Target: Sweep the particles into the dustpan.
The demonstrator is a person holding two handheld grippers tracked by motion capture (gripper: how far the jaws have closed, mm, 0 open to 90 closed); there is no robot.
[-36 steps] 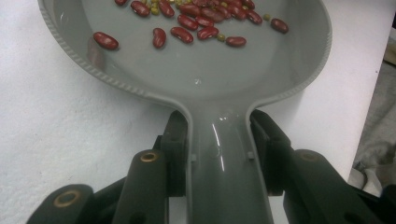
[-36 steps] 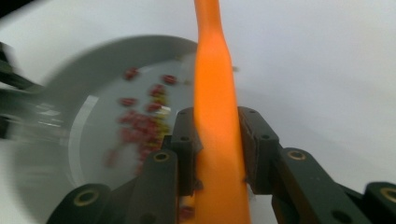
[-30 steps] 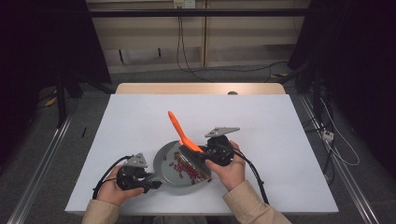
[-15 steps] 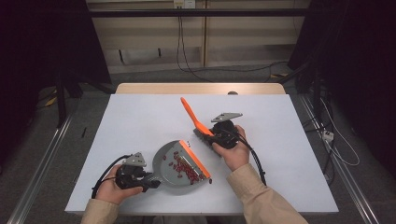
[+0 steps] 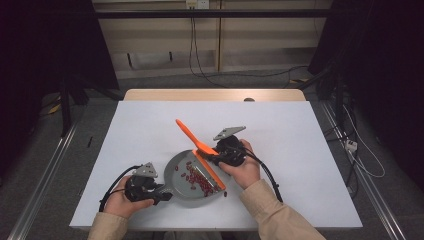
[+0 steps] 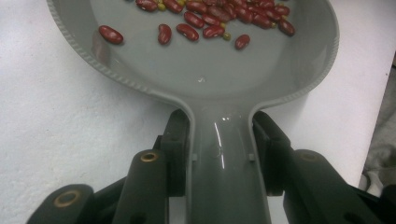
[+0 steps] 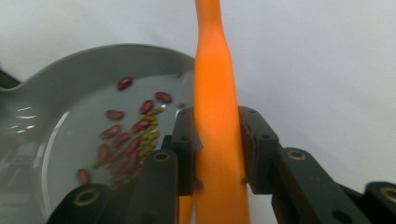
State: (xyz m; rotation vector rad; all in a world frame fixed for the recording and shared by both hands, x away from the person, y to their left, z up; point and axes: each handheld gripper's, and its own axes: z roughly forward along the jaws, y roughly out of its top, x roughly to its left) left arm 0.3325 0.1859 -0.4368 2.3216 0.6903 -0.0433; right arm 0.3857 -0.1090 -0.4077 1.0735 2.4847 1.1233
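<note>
Grey plastic dustpan (image 5: 192,186) is lying flat on the white table (image 5: 300,130), near its front edge. Left gripper (image 5: 159,194) is pinching the pan's handle (image 6: 223,172), jaws pressed against both of its sides. Red beans (image 5: 200,181), with a few small yellow-green grains among them, are lying loose in the pan; one bean is sitting on the table just past the rim.

Right gripper (image 5: 212,156) is clamped on the handle of an orange brush (image 5: 192,138); its edge is resting along the pan's right side, handle slanting up and away.

Pan looks light, stiff, glossy, probably slick. The handle seems the right place to hold: narrow, straight-sided. Likely tail-light, so tipping it would send the beans rolling. Brush handle is tapered and smooth and may twist in the jaws.
</note>
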